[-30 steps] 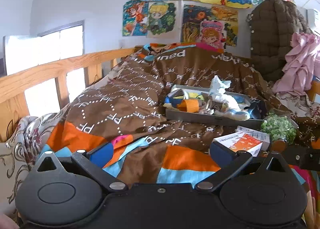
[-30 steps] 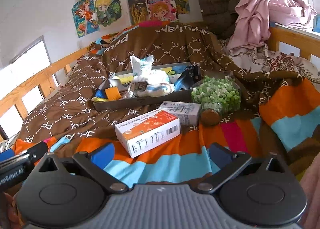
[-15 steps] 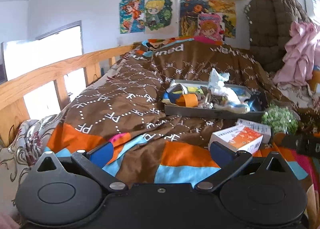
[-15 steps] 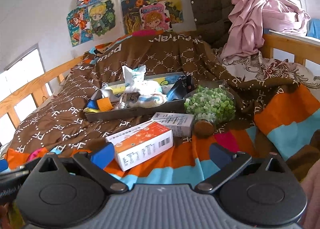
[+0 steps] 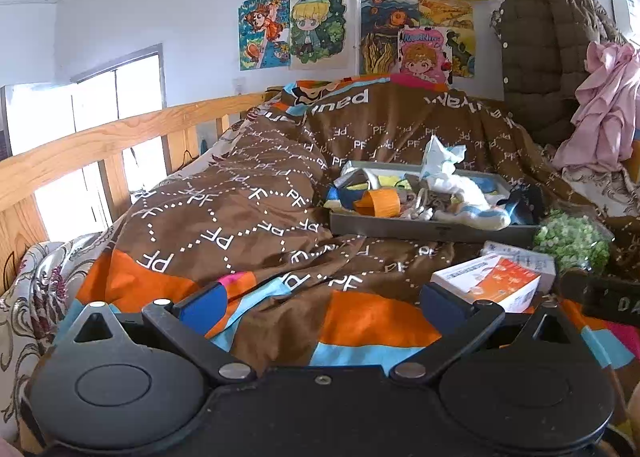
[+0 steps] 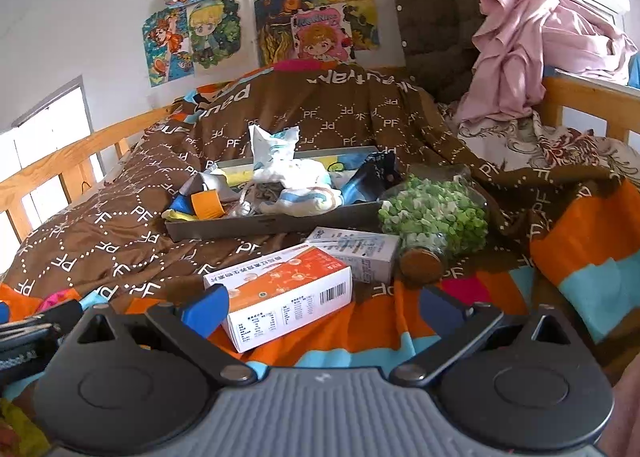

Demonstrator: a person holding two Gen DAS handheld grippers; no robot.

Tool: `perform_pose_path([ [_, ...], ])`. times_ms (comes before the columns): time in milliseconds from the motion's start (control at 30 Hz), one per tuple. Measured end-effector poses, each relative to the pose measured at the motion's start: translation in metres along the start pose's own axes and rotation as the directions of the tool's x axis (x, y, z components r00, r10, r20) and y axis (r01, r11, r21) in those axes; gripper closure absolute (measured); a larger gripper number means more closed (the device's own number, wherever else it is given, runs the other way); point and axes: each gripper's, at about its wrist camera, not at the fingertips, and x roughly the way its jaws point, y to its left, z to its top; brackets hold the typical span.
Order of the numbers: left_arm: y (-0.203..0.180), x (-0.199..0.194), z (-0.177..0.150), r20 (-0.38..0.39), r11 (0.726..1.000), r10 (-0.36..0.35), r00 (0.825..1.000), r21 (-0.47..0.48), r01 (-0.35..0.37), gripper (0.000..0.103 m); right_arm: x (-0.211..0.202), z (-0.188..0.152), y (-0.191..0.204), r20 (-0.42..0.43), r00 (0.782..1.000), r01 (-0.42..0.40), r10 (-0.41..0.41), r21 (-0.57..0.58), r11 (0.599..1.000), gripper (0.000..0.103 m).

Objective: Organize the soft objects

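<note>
On quilt, orange box (image 6: 280, 297) lengthwise left-right — tray (image 6: 276, 223) behind

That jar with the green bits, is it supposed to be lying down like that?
Probably not. The jar lies tipped on its side on the blanket beside the grey tray, lid toward the camera. Nothing looks spilled.
</note>
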Motion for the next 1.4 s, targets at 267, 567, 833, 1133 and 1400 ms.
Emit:
perform_pose_path([
  [267, 0.006, 0.005, -0.001, -0.009, 0.999, 0.017, 1.000, -0.031, -0.018, 0.001, -0.007, 0.000, 0.003, 0.043, 0.999, -0.010, 0.011, -0.040, 0.999, 0.000],
  [567, 0.002, -0.004, 0.001, 0.022, 0.999, 0.030, 0.999, -0.013, -0.029, 0.001, -0.014, 0.000, 0.005, 0.074, 0.997, -0.012, 0.017, -0.071, 0.997, 0.000],
  [833, 0.004, -0.003, 0.001, 0.016, 0.999, 0.035, 0.999, -0.018, -0.034, 0.001, -0.012, -0.001, 0.005, 0.064, 0.998, -0.013, 0.018, -0.071, 0.997, 0.000],
  [1133, 0.004, -0.002, 0.000, 0.009, 0.999, 0.035, 0.999, -0.018, -0.034, 0.001, -0.010, -0.001, 0.003, 0.048, 0.999, -0.019, 0.022, -0.063, 0.998, 0.000],
  [1400, 0.005, -0.001, 0.000, 0.008, 0.999, 0.036, 0.999, -0.018, -0.035, 0.001, -0.009, -0.001, 0.003, 0.046, 0.999, -0.022, 0.025, -0.064, 0.998, 0.000],
])
